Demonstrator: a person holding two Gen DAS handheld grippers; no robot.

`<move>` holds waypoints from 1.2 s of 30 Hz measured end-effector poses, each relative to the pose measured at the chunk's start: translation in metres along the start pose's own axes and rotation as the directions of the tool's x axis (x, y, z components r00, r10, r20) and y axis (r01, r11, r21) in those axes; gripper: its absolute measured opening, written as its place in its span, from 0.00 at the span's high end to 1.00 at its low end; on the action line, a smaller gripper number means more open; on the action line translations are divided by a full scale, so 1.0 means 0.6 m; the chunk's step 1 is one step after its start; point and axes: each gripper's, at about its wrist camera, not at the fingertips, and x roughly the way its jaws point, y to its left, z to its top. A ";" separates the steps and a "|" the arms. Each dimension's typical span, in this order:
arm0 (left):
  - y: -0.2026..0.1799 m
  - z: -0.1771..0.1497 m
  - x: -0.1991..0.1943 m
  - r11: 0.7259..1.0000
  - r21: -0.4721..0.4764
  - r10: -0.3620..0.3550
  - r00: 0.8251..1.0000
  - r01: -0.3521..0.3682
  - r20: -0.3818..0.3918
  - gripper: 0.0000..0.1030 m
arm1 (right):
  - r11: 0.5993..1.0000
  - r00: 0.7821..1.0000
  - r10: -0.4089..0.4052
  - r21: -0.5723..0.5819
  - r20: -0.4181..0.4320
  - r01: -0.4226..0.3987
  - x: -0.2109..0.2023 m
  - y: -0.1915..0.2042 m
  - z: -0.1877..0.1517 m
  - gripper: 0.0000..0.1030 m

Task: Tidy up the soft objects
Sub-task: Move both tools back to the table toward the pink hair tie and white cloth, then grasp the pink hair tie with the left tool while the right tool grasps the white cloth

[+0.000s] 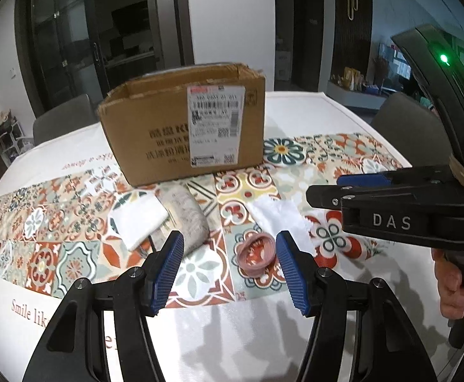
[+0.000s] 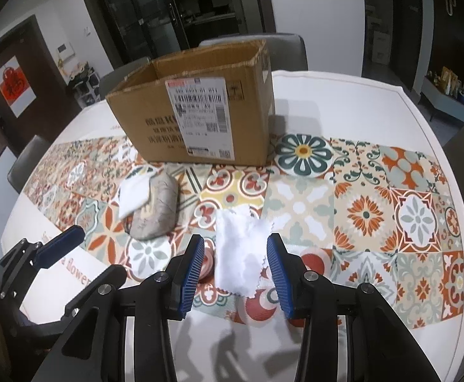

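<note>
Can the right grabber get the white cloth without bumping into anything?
Probably yes. The right gripper is open, and the white cloth lies flat on the table runner right in front of its fingers. Nothing sits on the cloth. Only the pink hair tie lies close beside it.

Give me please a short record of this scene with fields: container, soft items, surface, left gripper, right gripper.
container: open cardboard box, upright at the back
soft items: white pinked-edge cloth; pink coiled band; grey pouch with a folded white cloth lying on it; all outside the box
surface: patterned tablecloth
left gripper: open, empty, near the band
right gripper: open, empty, over the pinked-edge cloth
</note>
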 end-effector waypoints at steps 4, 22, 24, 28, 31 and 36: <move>-0.006 -0.016 0.020 1.000 0.012 -0.009 0.999 0.009 -0.033 0.43 | 1.000 0.999 -0.003 -0.012 -0.035 0.003 0.021 -0.004 -0.010 0.59; -0.010 -0.042 0.096 0.999 0.040 -0.028 0.993 0.033 -0.111 0.43 | 0.995 0.981 0.003 -0.100 -0.196 -0.023 0.106 -0.009 -0.040 0.48; -0.009 -0.043 0.102 0.998 0.038 -0.041 0.992 0.045 -0.117 0.43 | 0.993 0.979 0.003 -0.115 -0.206 -0.027 0.112 -0.008 -0.040 0.48; -0.011 -0.044 0.117 0.997 0.049 -0.054 0.990 0.061 -0.132 0.43 | 0.989 0.974 0.019 -0.138 -0.228 -0.051 0.124 -0.004 -0.040 0.48; -0.011 -0.045 0.128 0.996 0.047 -0.067 0.987 0.075 -0.148 0.43 | 0.986 0.971 0.016 -0.158 -0.239 -0.055 0.131 0.000 -0.040 0.48; -0.010 -0.045 0.140 0.996 0.041 -0.077 0.985 0.084 -0.157 0.43 | 0.980 0.968 0.020 -0.185 -0.250 -0.068 0.143 0.006 -0.037 0.48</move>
